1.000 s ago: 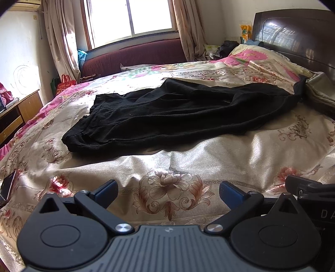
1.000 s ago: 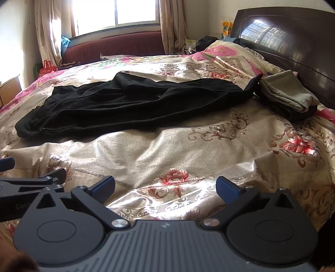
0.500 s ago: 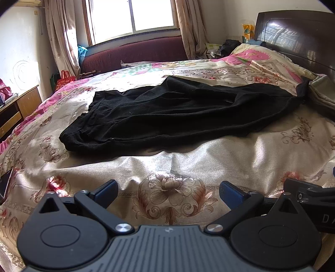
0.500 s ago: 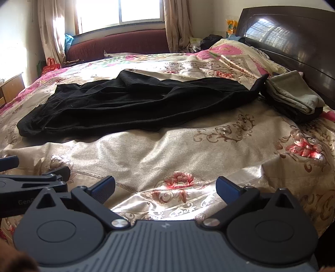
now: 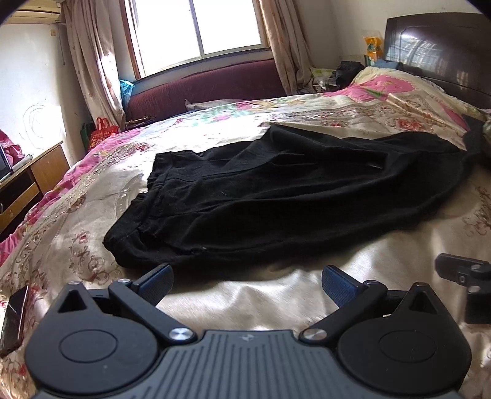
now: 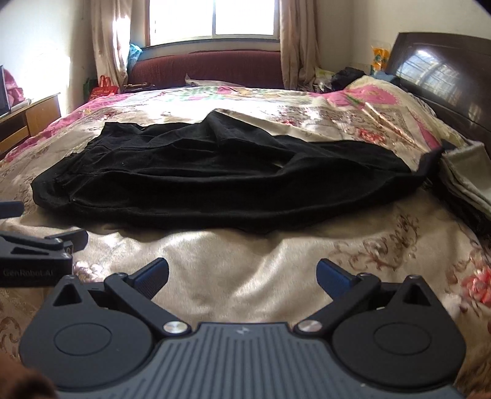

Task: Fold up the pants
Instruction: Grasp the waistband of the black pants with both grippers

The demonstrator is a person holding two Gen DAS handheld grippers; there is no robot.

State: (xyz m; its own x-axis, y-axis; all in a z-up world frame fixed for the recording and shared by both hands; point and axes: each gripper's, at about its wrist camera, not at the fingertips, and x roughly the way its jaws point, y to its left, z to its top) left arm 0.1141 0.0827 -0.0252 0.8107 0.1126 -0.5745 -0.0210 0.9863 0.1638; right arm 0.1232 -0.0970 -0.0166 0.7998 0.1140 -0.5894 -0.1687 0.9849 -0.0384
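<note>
Left wrist view: the black pants (image 5: pixel 291 196) are laid crosswise on the floral bedspread (image 5: pixel 276 300), unfolded and rumpled, waistband end toward the left, leg ends toward the dark headboard (image 5: pixel 438 49) at right. The left gripper (image 5: pixel 247 284) is held low over the bedspread just short of the pants' near edge; its jaws are spread wide w/ nothing between them. The left fingertip (image 5: pixel 158 280) is seen next to the waistband corner (contact cannot be confirmed). A dark phone (image 5: pixel 13 322) is noted lying on the bedspread at far left. Part of the right gripper is visible at the right edge.

Right wrist view: the right gripper (image 6: pixel 242 276) is likewise held over bare bedspread (image 6: pixel 245 261), apart from the pants (image 6: pixel 214 181), jaws fully spread and empty. The left gripper (image 6: pixel 36 245) is seen at the left edge, near the waistband end. A folded pale garment (image 6: pixel 466 172) is stacked beside the leg ends, approx. touching them. A window (image 6: pixel 214 18) w/ curtains and a maroon sofa (image 6: pixel 208 69) are located beyond the bed.
</note>
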